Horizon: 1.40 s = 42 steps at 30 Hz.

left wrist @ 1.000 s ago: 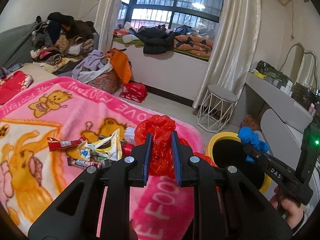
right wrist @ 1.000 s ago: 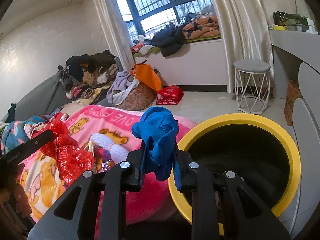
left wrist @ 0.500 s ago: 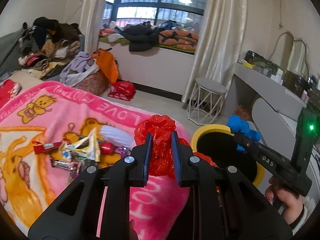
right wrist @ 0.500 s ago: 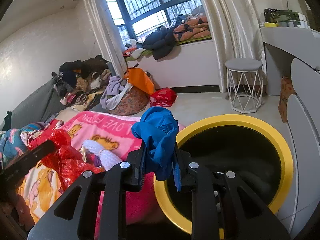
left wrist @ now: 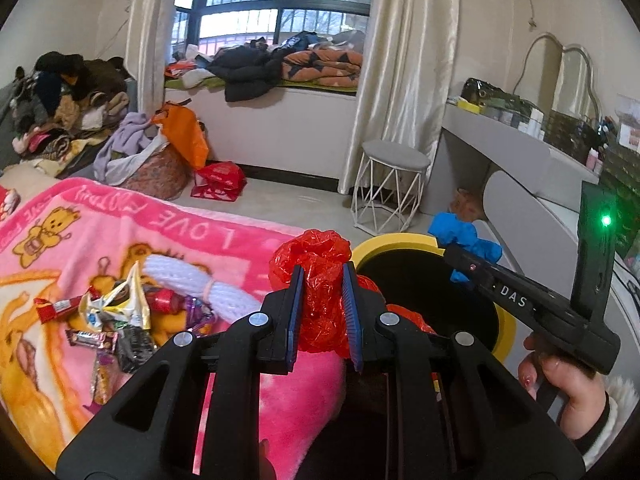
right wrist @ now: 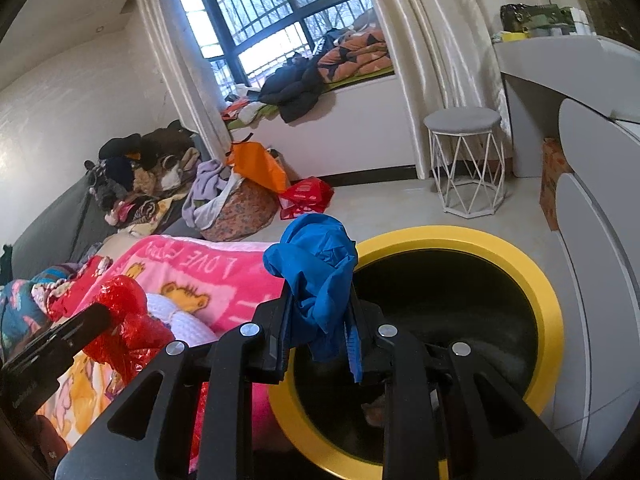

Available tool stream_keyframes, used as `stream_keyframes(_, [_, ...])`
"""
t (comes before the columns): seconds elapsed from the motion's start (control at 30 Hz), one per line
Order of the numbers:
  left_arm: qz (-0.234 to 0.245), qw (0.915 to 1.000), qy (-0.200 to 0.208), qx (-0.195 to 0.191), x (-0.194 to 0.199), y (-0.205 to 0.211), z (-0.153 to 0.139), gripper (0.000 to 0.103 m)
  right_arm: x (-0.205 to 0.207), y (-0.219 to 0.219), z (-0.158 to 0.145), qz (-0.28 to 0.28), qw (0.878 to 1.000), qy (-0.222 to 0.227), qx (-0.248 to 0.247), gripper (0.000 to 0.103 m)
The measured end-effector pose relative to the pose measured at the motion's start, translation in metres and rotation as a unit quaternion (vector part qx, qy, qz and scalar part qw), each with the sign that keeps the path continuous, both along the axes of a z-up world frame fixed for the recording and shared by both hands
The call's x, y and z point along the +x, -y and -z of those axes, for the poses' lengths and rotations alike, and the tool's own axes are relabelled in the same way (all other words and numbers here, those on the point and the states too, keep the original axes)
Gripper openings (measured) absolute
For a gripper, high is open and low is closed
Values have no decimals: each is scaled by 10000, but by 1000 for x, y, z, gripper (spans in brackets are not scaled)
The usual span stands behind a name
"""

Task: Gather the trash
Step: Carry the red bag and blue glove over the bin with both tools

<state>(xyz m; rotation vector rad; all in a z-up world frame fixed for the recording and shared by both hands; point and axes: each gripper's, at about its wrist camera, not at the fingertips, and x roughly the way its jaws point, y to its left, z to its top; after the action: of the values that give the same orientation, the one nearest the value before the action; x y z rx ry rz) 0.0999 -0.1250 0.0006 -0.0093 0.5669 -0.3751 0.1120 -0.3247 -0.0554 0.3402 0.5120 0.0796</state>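
My left gripper [left wrist: 320, 280] is shut on a crumpled red plastic bag [left wrist: 316, 268], held at the edge of the pink blanket [left wrist: 120, 232], just left of a round bin with a yellow rim [left wrist: 396, 242]. My right gripper [right wrist: 318, 304] is shut on a crumpled blue plastic bag [right wrist: 316, 264] at the left rim of the same yellow-rimmed bin [right wrist: 548, 280], whose inside is dark. The red bag [right wrist: 120, 312] shows at the left in the right wrist view; the blue bag [left wrist: 464, 240] shows over the bin in the left wrist view. Several snack wrappers [left wrist: 108, 312] lie on the blanket.
A white knitted roll [left wrist: 192, 284] lies by the wrappers. A white wire stool [left wrist: 392, 192] stands beyond the bin, a grey dressing table [left wrist: 520, 148] to the right. A laundry basket [left wrist: 156, 168], a red bag [left wrist: 218, 180] and heaps of clothes fill the back left. A person's hand [left wrist: 560, 392] grips the right tool.
Both grippers have moved right toward the bin with their bags still gripped; the bin now looms larger in both views, and the blue bag sits over its rim.
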Motion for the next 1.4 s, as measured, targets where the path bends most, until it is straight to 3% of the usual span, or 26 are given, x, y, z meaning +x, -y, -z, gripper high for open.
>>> stream_keyframes(0.73, [330,9990,-16,289,24,46,14,14,0,36,12,503,9985,-128,196,22])
stream_keyframes(1.4, [390,9979,-382,343,56,69,41,15,11,53,29,784,9958,-454,166,24])
